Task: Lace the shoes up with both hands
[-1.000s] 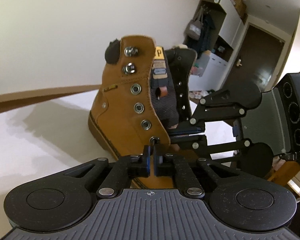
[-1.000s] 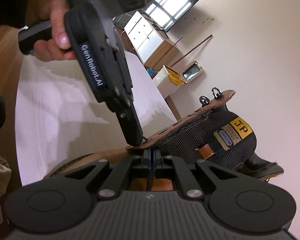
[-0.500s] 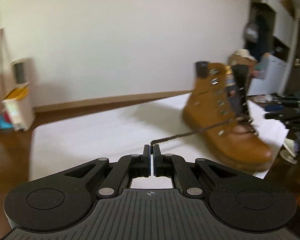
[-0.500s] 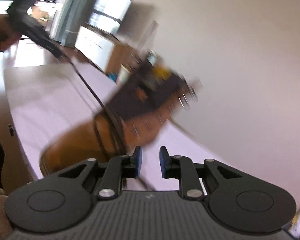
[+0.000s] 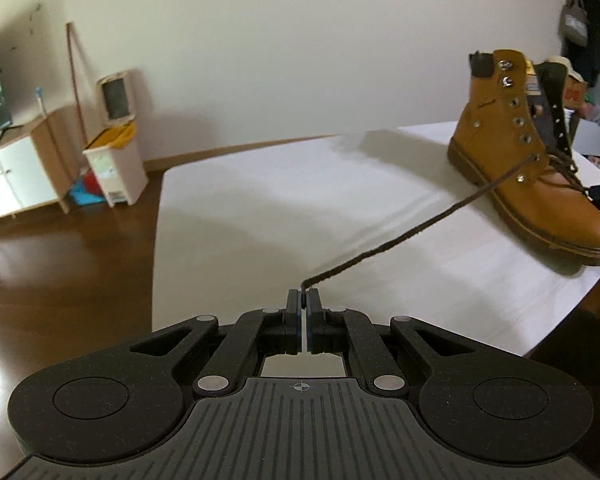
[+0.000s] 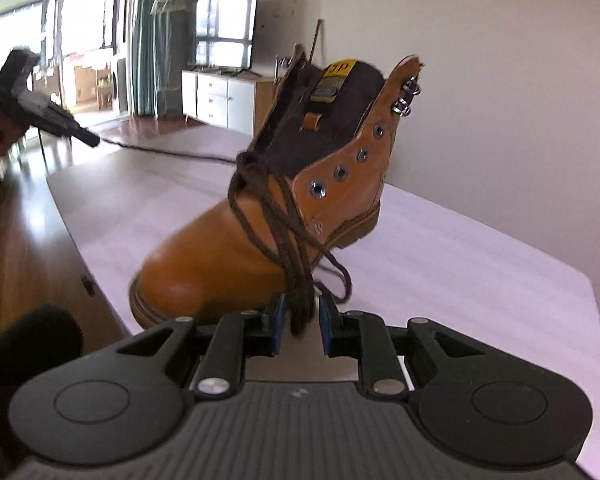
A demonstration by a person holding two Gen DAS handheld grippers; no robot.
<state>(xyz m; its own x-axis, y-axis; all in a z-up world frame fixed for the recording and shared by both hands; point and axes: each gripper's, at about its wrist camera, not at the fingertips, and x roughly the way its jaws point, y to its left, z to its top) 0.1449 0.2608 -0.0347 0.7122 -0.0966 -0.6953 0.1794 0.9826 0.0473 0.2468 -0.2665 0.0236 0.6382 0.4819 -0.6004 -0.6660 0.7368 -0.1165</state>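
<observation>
White cloth covers the counter (image 5: 260, 208), set in a living room with dark wood flooring and a pale wall behind. On it stands a tan boot (image 6: 228, 264), toe toward my right-hand camera, tongue open, upper eyelets bare. My left gripper (image 5: 304, 304) has its fingers pressed together on the end of the brown lace (image 5: 400, 236), which runs taut to a lower eyelet. My right gripper (image 6: 300, 320) has its fingers spread a little, with loops of the other lace end hanging between them; I think the pads are not pressing it, though the view is blurred. I judge this the tightening step of a low crossing. Next I should close on the loose end and thread the next eyelet.
</observation>
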